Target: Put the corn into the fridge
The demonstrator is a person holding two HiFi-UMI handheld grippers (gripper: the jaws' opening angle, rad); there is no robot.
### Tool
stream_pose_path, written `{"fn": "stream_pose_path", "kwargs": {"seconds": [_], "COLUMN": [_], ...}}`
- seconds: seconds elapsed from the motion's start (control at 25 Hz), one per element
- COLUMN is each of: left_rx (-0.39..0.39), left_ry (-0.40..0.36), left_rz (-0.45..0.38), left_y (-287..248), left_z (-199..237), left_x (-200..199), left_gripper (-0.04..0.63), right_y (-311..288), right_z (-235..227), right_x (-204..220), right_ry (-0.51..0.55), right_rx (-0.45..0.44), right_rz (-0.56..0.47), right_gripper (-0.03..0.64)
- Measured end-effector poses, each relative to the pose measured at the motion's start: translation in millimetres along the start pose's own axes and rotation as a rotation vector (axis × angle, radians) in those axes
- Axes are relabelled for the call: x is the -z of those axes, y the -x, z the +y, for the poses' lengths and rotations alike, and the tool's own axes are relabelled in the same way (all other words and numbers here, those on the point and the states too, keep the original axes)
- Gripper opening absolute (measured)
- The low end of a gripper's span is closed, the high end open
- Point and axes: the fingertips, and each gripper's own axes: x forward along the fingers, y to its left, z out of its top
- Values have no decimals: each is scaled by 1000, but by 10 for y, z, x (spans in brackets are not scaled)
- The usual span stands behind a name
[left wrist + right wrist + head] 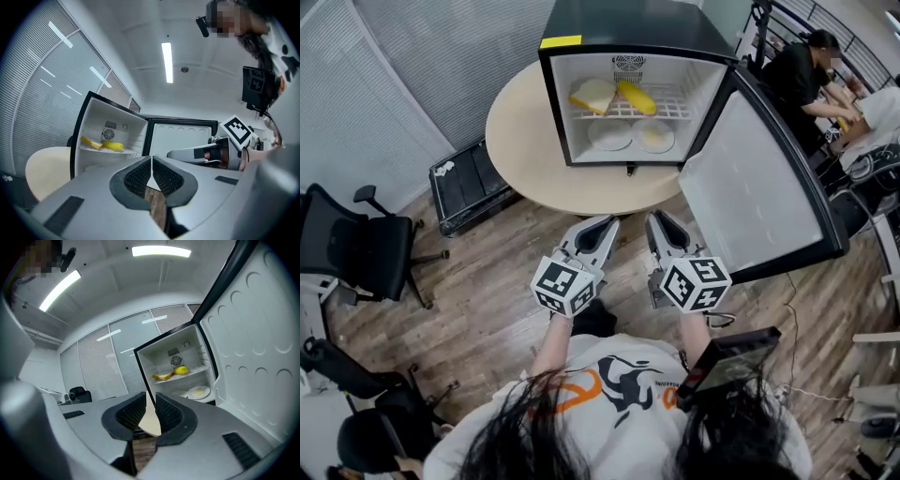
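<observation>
Corn [637, 97], perhaps bread [593, 95], on fridge shelf [670, 111]

Mini fridge [619, 28]: black outside, white inside, incl. door liner. Yellow sticker [560, 41] at its top front-left corner. Corn [636, 97]: yellow. Bread slice [593, 95]: pale w/ yellow-brown crust. Two plates [609, 134]: white. Round table [525, 141]: beige. Floor [487, 272]: grey-brown wood planks. L gripper [602, 223] & R gripper [663, 220]: silver-grey, w/ black ribbed pads [138, 177]. Marker cubes [565, 286]: black-&-white square patterns. Office chair [356, 248]: black. Shirt [619, 375]: white, black & orange print. Blinds [412, 66]: grey-white, fine stripes.
</observation>
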Motion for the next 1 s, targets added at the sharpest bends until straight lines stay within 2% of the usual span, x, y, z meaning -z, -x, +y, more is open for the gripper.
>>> {"fn": "stream_pose_path", "kwargs": {"seconds": [0.24, 0.56, 1.0], "left_rx": [-19, -92, -135], "left_ry": [-4, 7, -2], "left_rz": [36, 69, 80], "left_y": [76, 378, 820], "left_z": [-434, -835, -1341], "left_x": [149, 394, 583], "left_gripper": [15, 15, 15], "right_y": [307, 719, 1244], "right_z": [-30, 37, 281], "right_x": [131, 415, 688], "right_ry": [-20, -39, -46], "right_rx": [-44, -102, -162], "right_rz": [27, 66, 82], "right_gripper": [69, 66, 61]}}
